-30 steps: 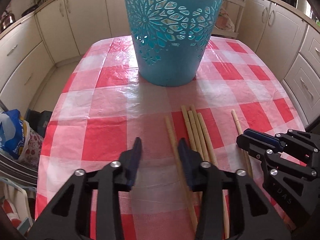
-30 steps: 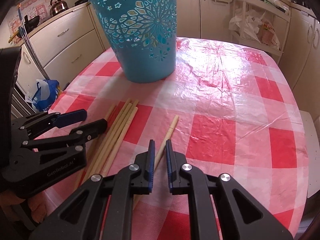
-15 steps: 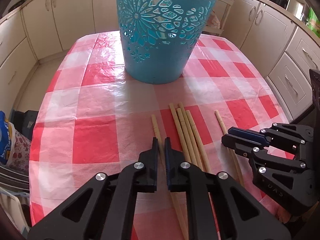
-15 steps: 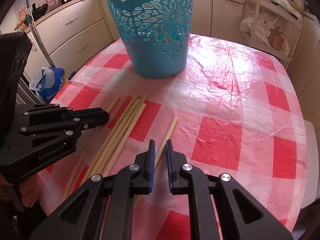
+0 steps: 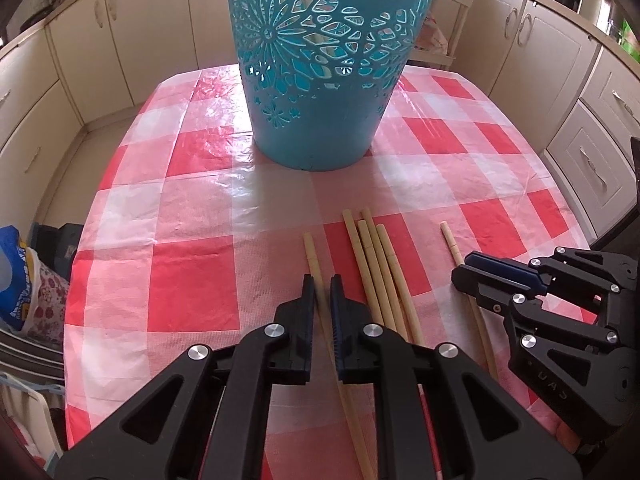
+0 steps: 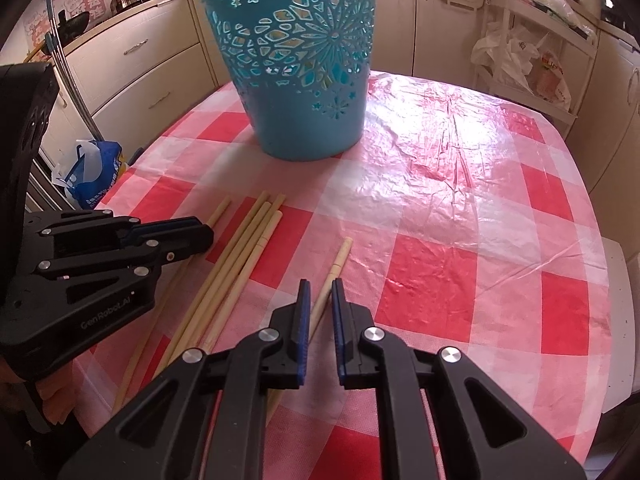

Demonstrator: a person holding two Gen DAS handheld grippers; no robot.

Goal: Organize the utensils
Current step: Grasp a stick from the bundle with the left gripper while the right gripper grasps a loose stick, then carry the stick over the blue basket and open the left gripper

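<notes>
A teal cut-out basket (image 5: 320, 64) stands on the red-checked table; it also shows in the right wrist view (image 6: 304, 64). Several pale chopsticks lie in front of it. My left gripper (image 5: 321, 284) is shut on the leftmost chopstick (image 5: 312, 256), which runs between its jaws. A bundle of chopsticks (image 5: 376, 264) lies just right of it. My right gripper (image 6: 320, 288) is shut on the separate rightmost chopstick (image 6: 340, 256). In the left wrist view the right gripper (image 5: 480, 270) sits over that chopstick (image 5: 450, 240). The left gripper shows in the right wrist view (image 6: 200, 232).
Cream kitchen cabinets (image 5: 120, 32) surround the table (image 5: 192, 272). A blue bag (image 6: 92, 172) sits on the floor at the left. A shelf rack with plastic bags (image 6: 520, 60) stands behind the table at the right.
My left gripper went from open to shut around the leftmost chopstick and moved slightly forward. The right gripper stayed shut on its chopstick.
</notes>
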